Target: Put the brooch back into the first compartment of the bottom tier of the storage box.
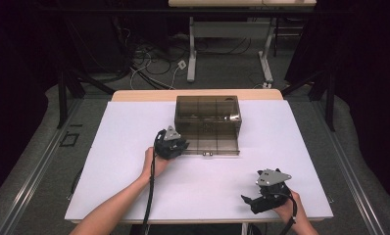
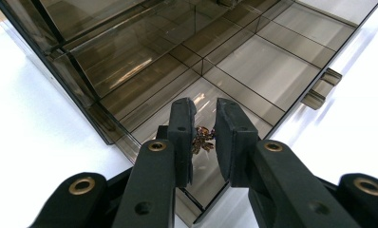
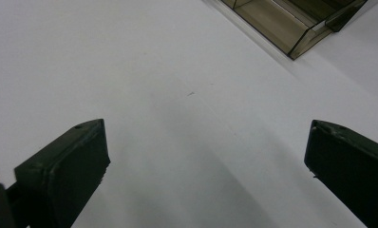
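A smoky translucent organiser box (image 1: 207,105) stands at the table's far middle, its divided drawer (image 2: 268,71) pulled out toward me. My left gripper (image 2: 205,118) hovers over the drawer's near left compartment, jaws close together on a small gold-brown trinket (image 2: 202,139). From the high view the left gripper (image 1: 181,145) sits at the drawer's left front corner. My right gripper (image 3: 206,156) is open wide over bare white table, nothing between its jaws. It rests near the table's front right (image 1: 248,200), pointing left.
The drawer's small handle (image 1: 207,153) juts from its front edge. The white tabletop (image 1: 134,171) has free room on the left and in front. Beyond the far edge are table legs and cables (image 1: 154,63) on the floor.
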`<act>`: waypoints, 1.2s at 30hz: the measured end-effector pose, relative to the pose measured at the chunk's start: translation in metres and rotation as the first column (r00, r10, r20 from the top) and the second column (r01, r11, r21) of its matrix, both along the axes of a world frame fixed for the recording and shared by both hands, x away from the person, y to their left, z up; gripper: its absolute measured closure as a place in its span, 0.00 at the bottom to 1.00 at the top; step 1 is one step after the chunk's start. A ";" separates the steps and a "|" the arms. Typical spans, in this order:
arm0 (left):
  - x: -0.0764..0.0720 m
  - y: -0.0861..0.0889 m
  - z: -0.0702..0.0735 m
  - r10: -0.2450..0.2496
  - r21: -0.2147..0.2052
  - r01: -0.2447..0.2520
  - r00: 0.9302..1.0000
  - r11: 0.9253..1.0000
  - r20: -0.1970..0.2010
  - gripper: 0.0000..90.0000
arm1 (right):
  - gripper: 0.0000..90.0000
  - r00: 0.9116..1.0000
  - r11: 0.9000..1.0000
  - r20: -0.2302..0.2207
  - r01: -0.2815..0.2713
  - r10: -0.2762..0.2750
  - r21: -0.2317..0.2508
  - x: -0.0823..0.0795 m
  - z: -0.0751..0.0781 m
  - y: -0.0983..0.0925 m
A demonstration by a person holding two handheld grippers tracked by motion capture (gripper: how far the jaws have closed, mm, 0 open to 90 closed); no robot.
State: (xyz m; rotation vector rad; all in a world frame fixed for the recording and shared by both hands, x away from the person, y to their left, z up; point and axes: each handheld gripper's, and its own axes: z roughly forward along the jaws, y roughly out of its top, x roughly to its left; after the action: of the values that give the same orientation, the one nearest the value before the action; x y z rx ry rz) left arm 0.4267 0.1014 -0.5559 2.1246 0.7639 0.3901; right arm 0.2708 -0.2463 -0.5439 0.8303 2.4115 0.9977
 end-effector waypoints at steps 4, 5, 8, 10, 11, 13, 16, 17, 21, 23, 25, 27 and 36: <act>0.000 0.000 0.000 -0.003 0.003 0.003 1.000 1.000 0.002 0.85 | 0.00 1.000 1.000 0.001 0.003 -0.003 0.001 0.000 0.000 0.000; 0.000 0.000 0.000 -0.003 0.005 0.003 1.000 1.000 0.003 0.85 | 0.00 1.000 1.000 0.001 0.003 -0.003 0.000 0.000 0.000 0.000; 0.000 0.000 0.000 -0.003 0.006 0.003 1.000 1.000 0.003 0.85 | 0.00 1.000 1.000 0.003 0.000 0.000 -0.001 0.000 0.000 0.000; 0.000 0.000 0.000 -0.003 0.007 0.003 1.000 1.000 0.004 0.85 | 0.00 1.000 1.000 0.001 0.002 -0.002 0.001 0.000 0.000 0.000; 0.000 0.000 0.000 -0.003 0.007 0.003 1.000 1.000 0.004 0.85 | 0.00 1.000 1.000 0.002 0.001 -0.001 0.000 0.000 0.000 0.000; 0.000 0.000 0.000 -0.002 0.005 0.002 1.000 1.000 0.004 0.85 | 0.00 1.000 1.000 0.000 0.001 -0.001 0.000 0.000 0.000 0.000; 0.000 0.000 0.001 -0.002 0.000 0.002 1.000 1.000 0.003 0.84 | 0.00 1.000 1.000 0.002 -0.001 0.001 -0.001 0.000 0.000 0.001; -0.001 0.000 0.001 -0.003 0.001 0.003 1.000 1.000 0.008 0.83 | 0.00 1.000 1.000 0.002 -0.003 0.003 -0.002 0.000 0.000 0.000; -0.002 0.001 0.005 -0.009 -0.002 0.009 1.000 1.000 0.025 0.80 | 0.00 1.000 1.000 0.003 -0.003 0.003 0.000 0.000 0.000 0.000; -0.003 0.001 0.007 -0.009 0.000 0.009 0.999 1.000 0.035 0.77 | 0.00 1.000 1.000 0.005 -0.001 0.001 -0.001 -0.001 0.000 0.000; -0.004 0.001 0.009 -0.019 0.018 0.019 0.999 1.000 0.043 0.72 | 0.00 1.000 1.000 0.001 0.002 -0.002 0.003 -0.001 0.000 0.000; -0.006 0.000 0.010 -0.027 0.023 0.026 0.999 0.999 0.045 0.67 | 0.00 1.000 1.000 0.002 -0.001 0.001 0.004 -0.001 0.000 0.000; -0.008 0.004 0.014 -0.026 0.015 0.025 0.999 1.000 0.031 0.46 | 0.00 1.000 1.000 0.004 -0.001 0.001 0.005 -0.001 0.000 -0.001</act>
State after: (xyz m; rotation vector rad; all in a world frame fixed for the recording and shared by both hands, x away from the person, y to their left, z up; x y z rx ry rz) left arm 0.4190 0.1050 -0.5421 2.1351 0.7173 0.4160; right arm 0.2700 -0.2469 -0.5435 0.8275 2.4071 1.0059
